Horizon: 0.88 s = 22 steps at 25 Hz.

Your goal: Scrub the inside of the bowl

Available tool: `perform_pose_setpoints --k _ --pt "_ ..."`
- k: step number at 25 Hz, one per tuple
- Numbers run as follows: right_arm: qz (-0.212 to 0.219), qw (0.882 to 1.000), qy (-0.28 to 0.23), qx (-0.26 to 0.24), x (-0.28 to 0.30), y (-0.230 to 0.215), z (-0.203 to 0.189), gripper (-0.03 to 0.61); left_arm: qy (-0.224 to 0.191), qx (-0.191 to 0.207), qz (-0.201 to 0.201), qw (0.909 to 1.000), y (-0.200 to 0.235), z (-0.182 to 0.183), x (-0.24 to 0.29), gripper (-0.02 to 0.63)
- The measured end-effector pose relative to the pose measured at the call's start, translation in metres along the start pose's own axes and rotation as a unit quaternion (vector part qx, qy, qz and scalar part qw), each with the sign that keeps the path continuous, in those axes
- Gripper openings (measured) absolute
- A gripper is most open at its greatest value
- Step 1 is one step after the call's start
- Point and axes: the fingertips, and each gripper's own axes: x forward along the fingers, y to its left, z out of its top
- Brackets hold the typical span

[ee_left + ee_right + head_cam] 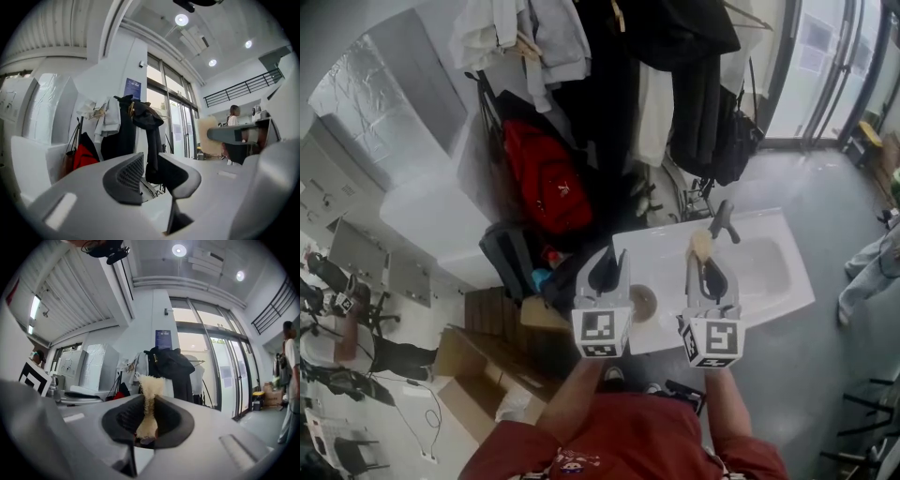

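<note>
In the head view a small brownish bowl (643,302) sits on the white sink counter (661,246), partly hidden behind my left gripper (606,272). That gripper is held level above the counter's left end. In the left gripper view it (150,174) is open, with only the room showing between its jaws. My right gripper (712,277) is raised beside it, to the right of the bowl. It (149,414) is shut on a beige fuzzy scrub pad (149,401), which sticks out past the fingertips (701,246). Both grippers are clear of the bowl.
The sink basin (766,267) with a black faucet (724,220) lies to the right. A clothes rack with dark coats (675,56) and a red backpack (539,183) stands behind the counter. Cardboard boxes (473,367) sit at the left, and a person (864,277) stands at the right edge.
</note>
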Motion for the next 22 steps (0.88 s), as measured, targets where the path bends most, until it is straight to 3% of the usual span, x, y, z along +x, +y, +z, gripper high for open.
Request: perform_pose_setpoints --k 4,13,22 --pt "0.007 1.000 -0.018 -0.015 0.002 0.005 0.011 0.049 -0.036 0.025 -0.004 0.9990 -0.005 0.031 -0.004 0.074" --pt "0.015 0.999 -0.029 -0.026 0.003 0.013 0.018 0.049 -0.079 0.039 -0.007 0.9961 -0.012 0.063 -0.012 0.040" --pt "0.023 0.999 -0.012 -0.022 0.003 0.017 0.011 0.049 -0.084 0.039 -0.021 0.9955 -0.020 0.068 -0.015 0.008"
